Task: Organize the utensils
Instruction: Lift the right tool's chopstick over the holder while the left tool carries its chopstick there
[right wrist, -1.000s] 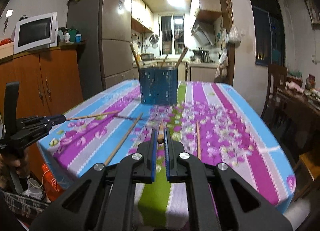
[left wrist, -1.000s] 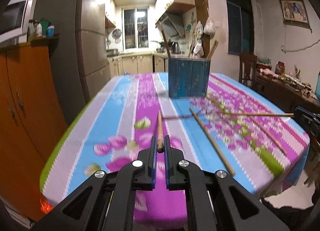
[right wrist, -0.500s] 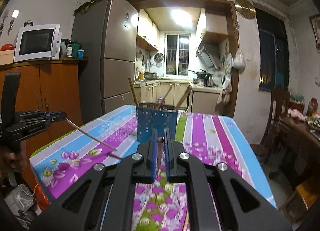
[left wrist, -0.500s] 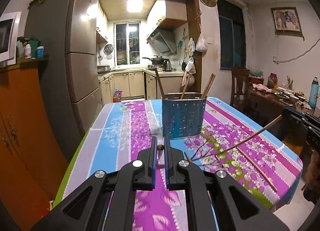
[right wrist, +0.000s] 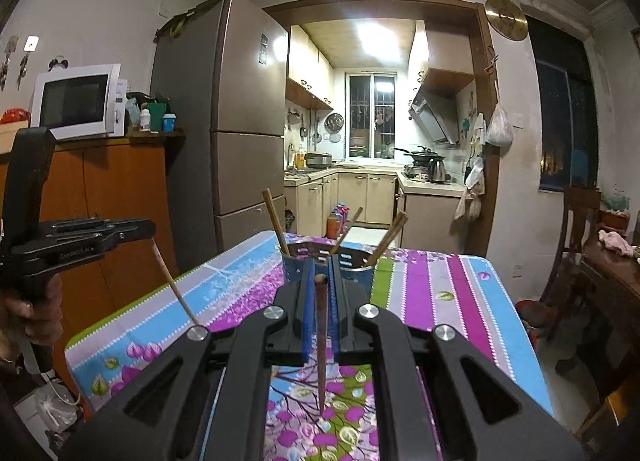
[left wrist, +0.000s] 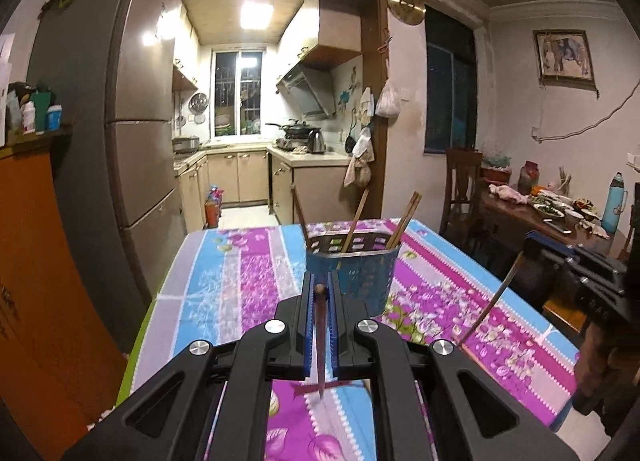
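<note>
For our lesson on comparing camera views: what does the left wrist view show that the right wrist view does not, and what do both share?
Only the left wrist view shows the framed picture and the blue flask on the side table.

Only the right wrist view shows the microwave and the hand holding the left tongs.

Both show the blue utensil basket holding chopsticks, the striped tablecloth, and each tongs gripping one chopstick.

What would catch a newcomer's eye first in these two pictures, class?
Each gripper is shut on a chopstick: the left gripper holds one hanging point-down, as does the right gripper. Beyond them a blue holder with more chopsticks stands on the bright striped flowered tablecloth.
</note>
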The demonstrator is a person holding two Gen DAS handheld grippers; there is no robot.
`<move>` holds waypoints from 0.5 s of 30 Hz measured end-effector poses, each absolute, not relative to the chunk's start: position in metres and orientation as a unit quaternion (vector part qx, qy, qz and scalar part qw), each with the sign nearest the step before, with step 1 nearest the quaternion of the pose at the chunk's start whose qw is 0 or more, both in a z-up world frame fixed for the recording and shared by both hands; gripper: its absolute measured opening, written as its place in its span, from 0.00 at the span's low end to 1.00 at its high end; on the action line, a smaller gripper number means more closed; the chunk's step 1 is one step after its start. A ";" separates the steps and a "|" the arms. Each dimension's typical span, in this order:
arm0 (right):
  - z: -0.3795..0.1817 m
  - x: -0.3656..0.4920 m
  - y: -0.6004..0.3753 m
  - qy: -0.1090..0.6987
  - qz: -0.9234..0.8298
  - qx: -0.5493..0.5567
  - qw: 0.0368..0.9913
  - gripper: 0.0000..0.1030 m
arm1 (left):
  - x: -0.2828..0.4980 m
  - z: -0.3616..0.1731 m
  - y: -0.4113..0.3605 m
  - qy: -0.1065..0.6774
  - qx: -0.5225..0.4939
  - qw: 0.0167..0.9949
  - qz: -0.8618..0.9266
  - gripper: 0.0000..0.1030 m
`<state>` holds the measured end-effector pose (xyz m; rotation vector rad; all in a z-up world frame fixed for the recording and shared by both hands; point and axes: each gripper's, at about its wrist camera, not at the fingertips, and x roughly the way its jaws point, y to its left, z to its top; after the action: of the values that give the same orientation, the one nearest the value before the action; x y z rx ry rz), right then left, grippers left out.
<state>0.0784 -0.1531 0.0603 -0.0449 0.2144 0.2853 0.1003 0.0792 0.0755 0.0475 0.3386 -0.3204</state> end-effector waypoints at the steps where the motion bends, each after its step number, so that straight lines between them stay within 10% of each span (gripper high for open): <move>1: 0.062 0.079 -0.153 0.106 0.144 -0.021 0.984 0.05 | 0.101 0.079 0.077 0.165 0.025 0.973 -0.161 0.08; 15: 0.079 0.082 -0.152 0.106 0.166 0.009 0.980 0.05 | 0.100 0.090 0.066 0.161 0.007 0.970 -0.184 0.08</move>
<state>0.0819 -0.1523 0.0788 0.0186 0.2138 0.3348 0.0998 0.0663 0.0904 0.0151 0.3251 -0.3708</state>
